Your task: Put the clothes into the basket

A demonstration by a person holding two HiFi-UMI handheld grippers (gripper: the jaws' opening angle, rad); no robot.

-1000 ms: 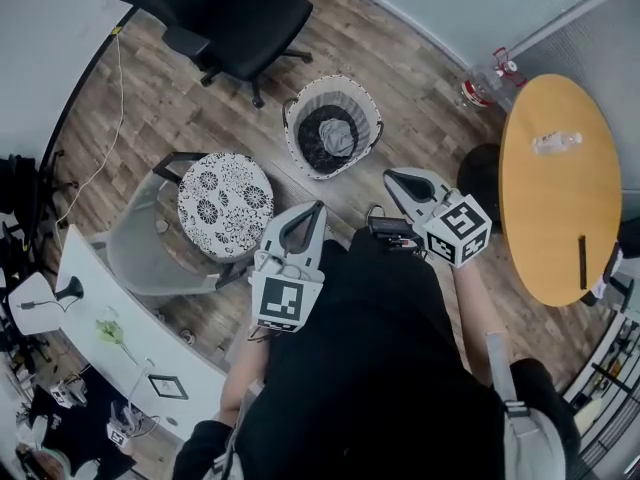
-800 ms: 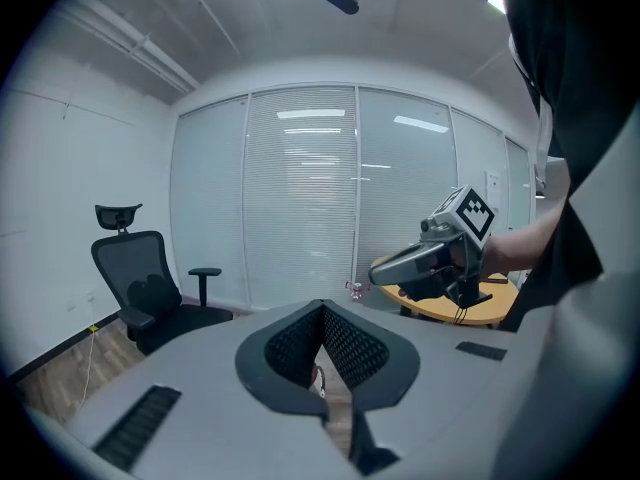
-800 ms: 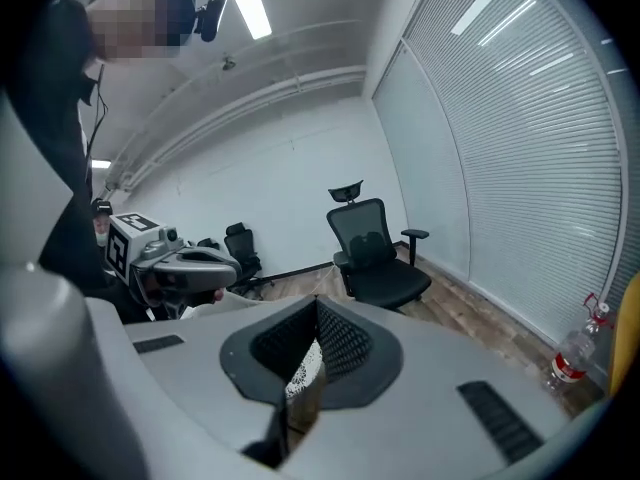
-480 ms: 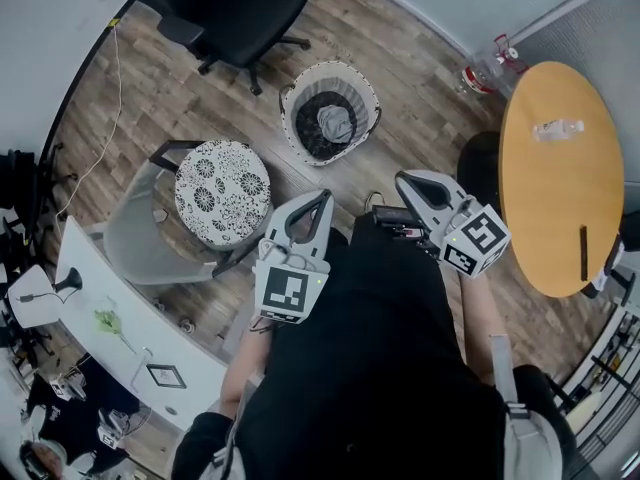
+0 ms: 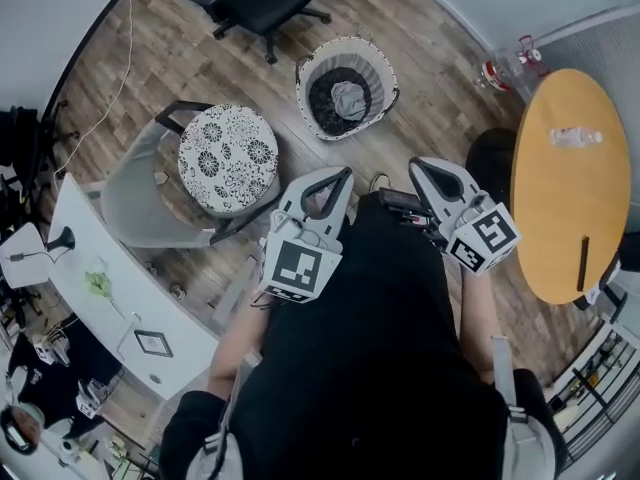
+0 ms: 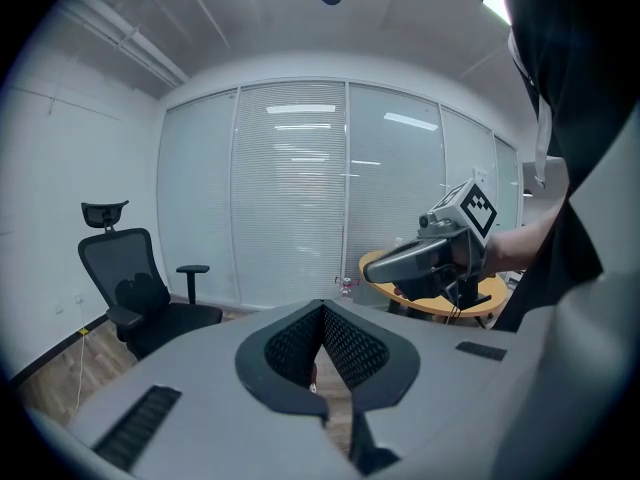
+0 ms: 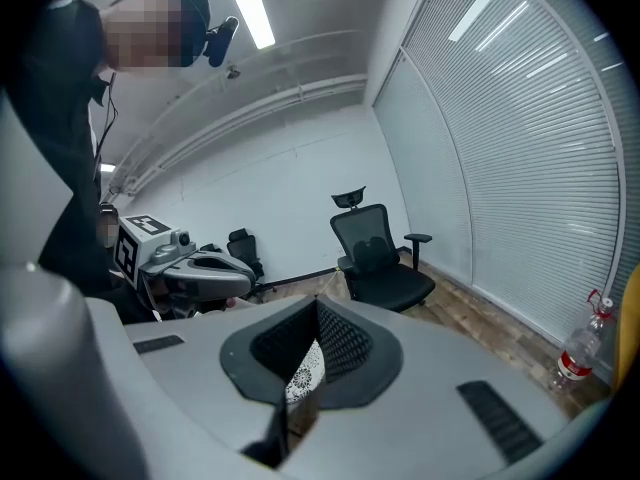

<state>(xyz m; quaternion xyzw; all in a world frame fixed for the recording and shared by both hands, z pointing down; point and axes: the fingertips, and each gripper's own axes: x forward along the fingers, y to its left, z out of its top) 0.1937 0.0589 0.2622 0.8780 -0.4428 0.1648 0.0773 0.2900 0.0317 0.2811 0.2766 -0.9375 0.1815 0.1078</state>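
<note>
The grey and black clothes (image 5: pixel 348 99) lie inside the round striped cloth basket (image 5: pixel 377 66) on the wood floor (image 5: pixel 200 58). The left tongs (image 5: pixel 341 173) and right tongs (image 5: pixel 416 162) are both pressed together, holding nothing. No other clothes show, so the job looks done.

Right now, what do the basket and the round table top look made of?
Basket: likely soft fabric, matte; its striped lining and uneven rim suggest cloth. Round table top: wood or wood-look laminate, smooth; even orange-tan surface, grain too small to tell.
</note>
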